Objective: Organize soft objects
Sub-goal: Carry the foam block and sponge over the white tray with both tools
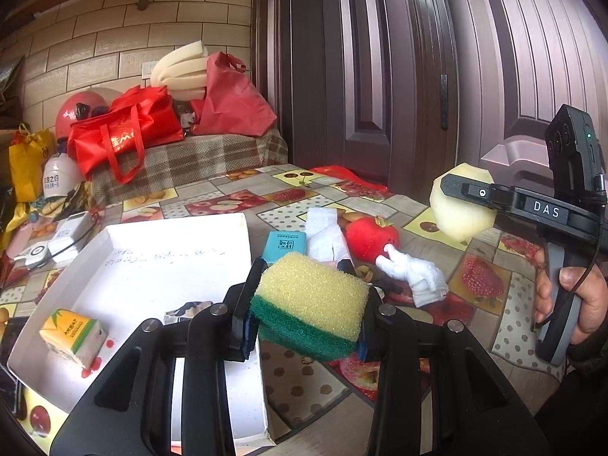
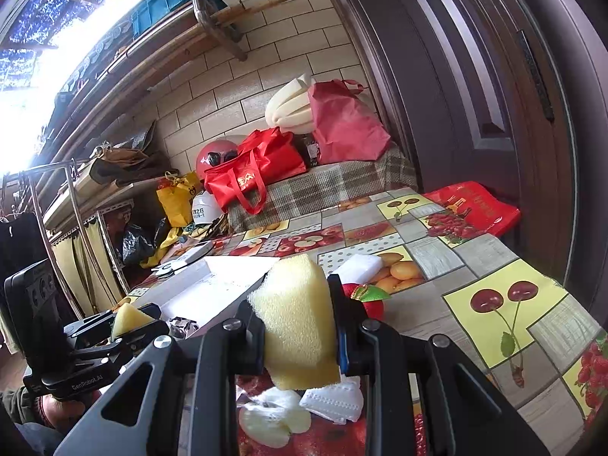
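Two tongs loaded above bench (image 1: 296,383).
Left tongs (image 1: 304,304) clamp green-backed sponge (image 1: 313,298); right tongs (image 2: 296,326) clamp pale foam block (image 2: 296,323).

I see a yellow-and-green scouring sponge (image 1: 309,306) in my left black gripper (image 1: 304,304) and a pale yellow foam block (image 2: 298,321) in my right black gripper (image 2: 300,326). The tablecloth (image 2: 456,250) shows a patchwork of cherries, strawberries and oranges with grey polka-dot squares. On it lie a red plush apple (image 1: 370,237), a teal packet (image 1: 284,245), a white box lid (image 1: 171,250) and a white face mask (image 2: 334,399).
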{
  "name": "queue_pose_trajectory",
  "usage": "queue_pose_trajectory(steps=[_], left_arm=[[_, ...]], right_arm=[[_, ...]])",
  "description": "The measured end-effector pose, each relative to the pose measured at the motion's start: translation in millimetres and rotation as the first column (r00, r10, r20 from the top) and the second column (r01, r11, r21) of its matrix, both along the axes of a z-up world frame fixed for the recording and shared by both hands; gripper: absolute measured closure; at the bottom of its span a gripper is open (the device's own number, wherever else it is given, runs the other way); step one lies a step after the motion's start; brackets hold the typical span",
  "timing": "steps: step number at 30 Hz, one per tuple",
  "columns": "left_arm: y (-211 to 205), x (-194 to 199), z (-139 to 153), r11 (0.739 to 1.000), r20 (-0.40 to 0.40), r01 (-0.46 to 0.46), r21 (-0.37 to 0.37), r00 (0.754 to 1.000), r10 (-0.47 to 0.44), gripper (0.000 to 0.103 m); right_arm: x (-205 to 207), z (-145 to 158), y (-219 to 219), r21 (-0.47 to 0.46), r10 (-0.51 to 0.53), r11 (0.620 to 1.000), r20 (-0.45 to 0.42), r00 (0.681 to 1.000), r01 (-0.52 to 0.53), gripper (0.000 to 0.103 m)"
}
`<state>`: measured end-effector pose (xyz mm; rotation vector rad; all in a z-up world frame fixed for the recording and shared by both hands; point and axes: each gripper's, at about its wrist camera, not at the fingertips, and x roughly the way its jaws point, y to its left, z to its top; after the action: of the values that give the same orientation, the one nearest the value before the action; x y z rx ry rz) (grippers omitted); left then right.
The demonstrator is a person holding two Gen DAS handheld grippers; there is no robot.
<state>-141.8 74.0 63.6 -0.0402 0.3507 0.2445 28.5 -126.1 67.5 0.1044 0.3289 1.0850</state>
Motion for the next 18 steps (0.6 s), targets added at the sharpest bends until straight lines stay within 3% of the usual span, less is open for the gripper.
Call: queue_pose_trajectory(steps=[11, 18], left_arm=[[22.5, -11.4, 0.1, 0.995, 0.03, -0.097, 0.008, 0.995, 0.097, 0.066], [41.6, -20.9, -1.1, 0.987, 0.043, -0.157, -0.023, 0.987, 0.158, 0.066]], right_arm=[[-25.4, -2.7, 26.2, -0.038, 0.091, 0.995, 0.042, 0.995, -0.09, 0.077], [-32.8, -5.3, 39.9, -0.06, 0.126, 0.991, 0.046, 0.991, -0.123, 0.077]])
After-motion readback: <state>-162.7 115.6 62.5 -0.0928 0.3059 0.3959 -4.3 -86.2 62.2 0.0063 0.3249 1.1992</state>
